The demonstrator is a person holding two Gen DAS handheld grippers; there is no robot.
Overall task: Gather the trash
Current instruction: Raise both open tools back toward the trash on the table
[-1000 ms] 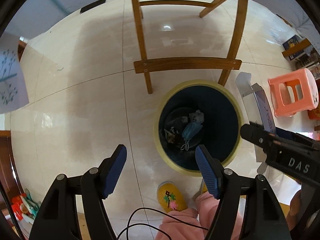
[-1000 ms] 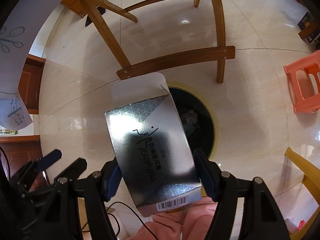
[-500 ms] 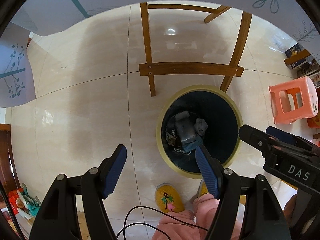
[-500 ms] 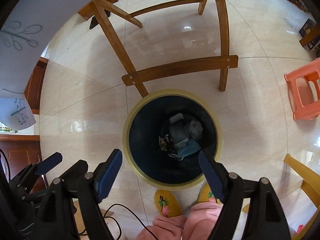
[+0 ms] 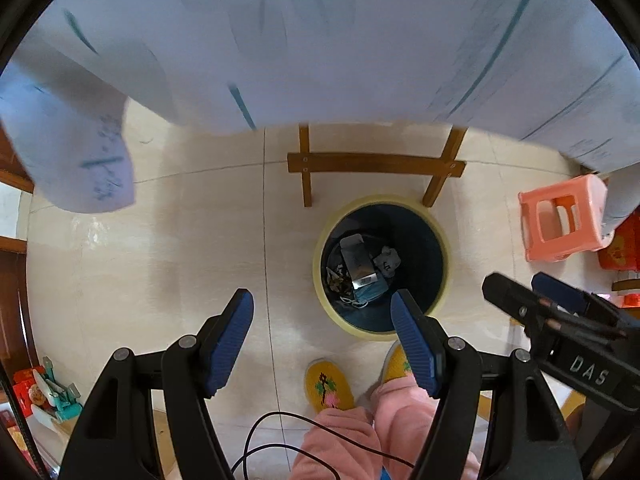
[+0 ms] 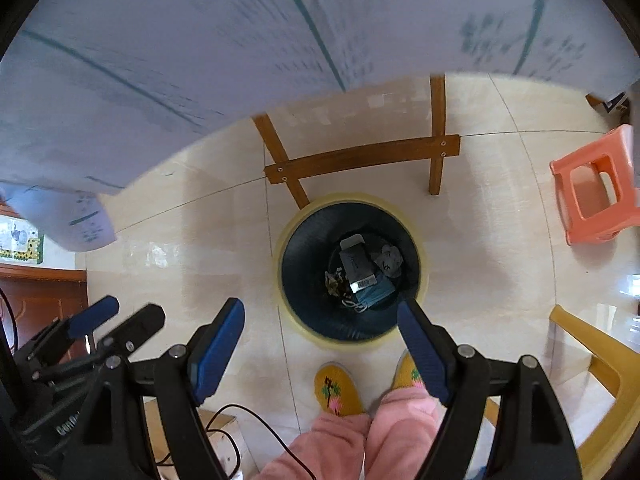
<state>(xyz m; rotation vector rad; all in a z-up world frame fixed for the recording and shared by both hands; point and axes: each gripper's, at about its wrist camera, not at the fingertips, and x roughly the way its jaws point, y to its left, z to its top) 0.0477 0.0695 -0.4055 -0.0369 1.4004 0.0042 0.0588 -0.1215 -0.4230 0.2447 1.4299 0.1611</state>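
Looking down through the left wrist view: left gripper (image 5: 322,336) with jaws wide, nothing between them, blue pads bare; below it, on the tiled floor (image 5: 192,248), the round trash bin (image 5: 438,240) with pale yellow rim and dark inside; silver carton (image 5: 357,261) lies at the bottom of the bin, barcode end toward the camera, resting on a blue face mask (image 5: 370,294) and beside a crumpled grey wad (image 5: 387,259); right gripper (image 5: 532,294) enters at the right edge, marked DAS; wooden chair legs (image 5: 376,162) just beyond the bin; pink stool (image 5: 564,220) well apart at right; pale printed tablecloth (image 5: 320,40) blurred across the top; yellow slippers (image 5: 328,384) and pink trouser legs of the person at bottom

Right wrist view: right gripper (image 6: 320,344) with jaws wide and just opened further, nothing between them; trash bin (image 6: 416,240) directly below, carton (image 6: 354,264) inside on the mask (image 6: 376,290); left gripper (image 6: 116,314) at lower left, jaws apart; chair rail (image 6: 360,158) beyond the bin; pink stool (image 6: 596,192) at right; yellow chair (image 6: 592,360) at lower right; tablecloth (image 6: 200,60) blurred overhead
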